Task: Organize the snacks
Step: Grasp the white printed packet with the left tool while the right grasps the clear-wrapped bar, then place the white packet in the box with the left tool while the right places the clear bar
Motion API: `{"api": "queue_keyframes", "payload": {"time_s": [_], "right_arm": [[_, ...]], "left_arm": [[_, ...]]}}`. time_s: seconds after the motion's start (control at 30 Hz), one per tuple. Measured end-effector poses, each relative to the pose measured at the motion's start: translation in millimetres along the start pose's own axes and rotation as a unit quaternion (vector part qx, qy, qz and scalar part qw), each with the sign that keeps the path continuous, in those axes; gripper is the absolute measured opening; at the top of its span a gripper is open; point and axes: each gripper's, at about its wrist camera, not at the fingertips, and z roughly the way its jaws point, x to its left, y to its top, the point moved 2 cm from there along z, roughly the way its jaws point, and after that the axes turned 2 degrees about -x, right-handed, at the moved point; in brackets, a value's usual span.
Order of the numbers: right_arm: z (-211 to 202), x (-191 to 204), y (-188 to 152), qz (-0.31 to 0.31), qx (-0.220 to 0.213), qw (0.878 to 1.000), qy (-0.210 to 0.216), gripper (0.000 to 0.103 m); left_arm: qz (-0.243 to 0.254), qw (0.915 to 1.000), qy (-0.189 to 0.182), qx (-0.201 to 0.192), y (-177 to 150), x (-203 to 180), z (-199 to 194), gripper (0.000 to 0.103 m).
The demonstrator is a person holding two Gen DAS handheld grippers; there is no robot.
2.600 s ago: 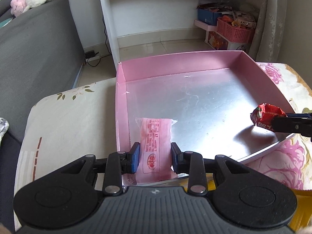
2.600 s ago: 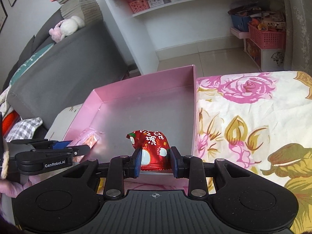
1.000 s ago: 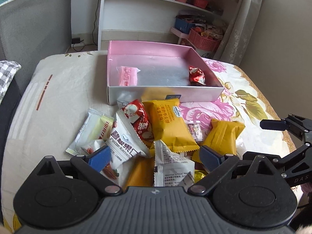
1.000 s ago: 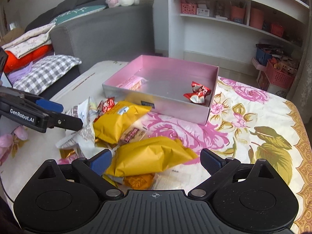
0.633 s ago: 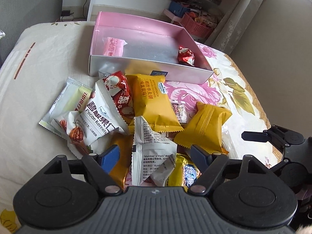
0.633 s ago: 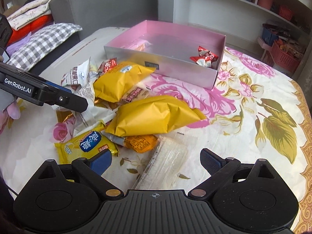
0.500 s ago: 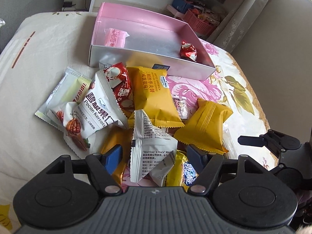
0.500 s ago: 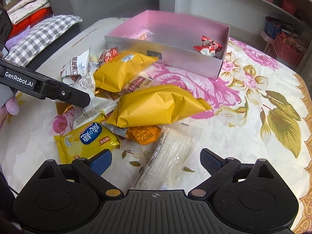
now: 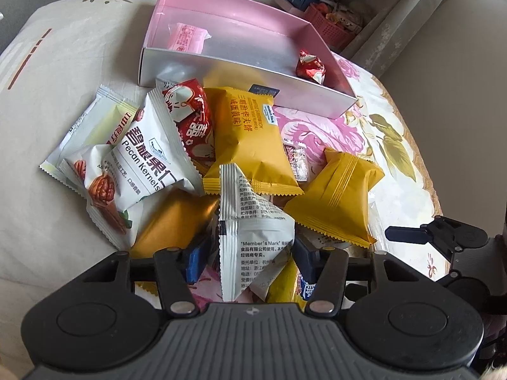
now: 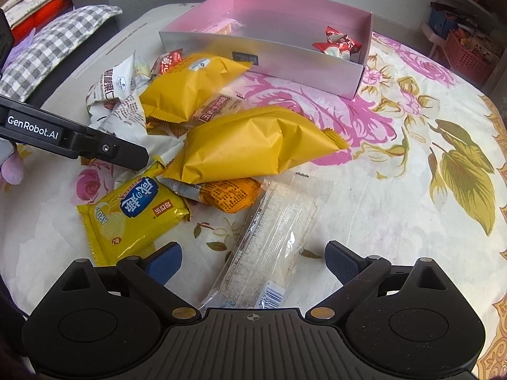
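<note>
A pink box [image 9: 202,63] [image 10: 304,63] holds a pink packet [image 9: 187,38] and a red candy [image 9: 310,66] [image 10: 337,44]. A pile of snack packets lies in front of it. My left gripper [image 9: 250,261] is open, its jaws on either side of a white Member's Mark packet [image 9: 250,237], not closed on it. My right gripper [image 10: 253,261] is wide open over a clear wrapped bar [image 10: 275,237]. A yellow chip packet [image 10: 136,212] lies to its left, and a large yellow packet [image 10: 253,142] lies beyond.
The floral cloth [image 10: 427,190] covers the table. The pile also holds a Pecan Kernels packet [image 9: 142,158], a red packet [image 9: 190,117] and a long yellow packet [image 9: 250,133]. A sofa with a checked pillow [image 10: 47,47] is at left, and shelves and baskets [image 9: 329,22] behind.
Both grippers let go of their snacks in the box, opened and drew back to the pile. In the last half second the left came down around the white packet and the right over the clear bar.
</note>
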Motion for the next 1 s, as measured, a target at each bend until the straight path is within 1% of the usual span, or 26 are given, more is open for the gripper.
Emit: {"api": "queue_keyframes", "payload": {"time_s": [0.23,0.43,0.5,0.57,0.6,0.67,0.7,0.77,1.0], "right_arm": [[1,-2,2,0.009,0.002,1.000,-0.002,0.096],[2,-3,4,0.015,0.004,1.000,-0.004,0.084],[0,-4,5,0.020,0.000,1.000,-0.005,0.076],[-2,-7,6,0.026,-0.002,1.000,-0.007,0.059],[-3,-8,7,0.028,-0.003,1.000,-0.009,0.055],[-4,-11,7,0.033,-0.004,0.999,-0.012,0.042],[-5,-12,8,0.035,-0.004,0.999,-0.013,0.039],[-6,-14,8,0.038,-0.005,0.999,-0.015,0.027],[-12,-15,10,0.041,-0.013,0.999,-0.014,0.021]], "left_arm": [[-0.007,1.0000,0.000,-0.001,1,0,-1,0.052],[-0.012,0.9999,0.003,0.000,1,1,-2,0.050],[-0.016,0.9999,0.004,0.001,2,2,-3,0.050],[-0.017,0.9998,0.005,0.001,2,2,-4,0.049],[-0.017,0.9998,0.006,0.001,2,2,-5,0.049],[-0.017,0.9998,0.007,-0.001,2,1,-7,0.048],[-0.016,0.9998,0.007,-0.003,3,1,-8,0.048],[-0.017,0.9998,0.007,-0.005,3,1,-11,0.048],[-0.013,0.9998,0.005,-0.011,6,-2,-21,0.048]]}}
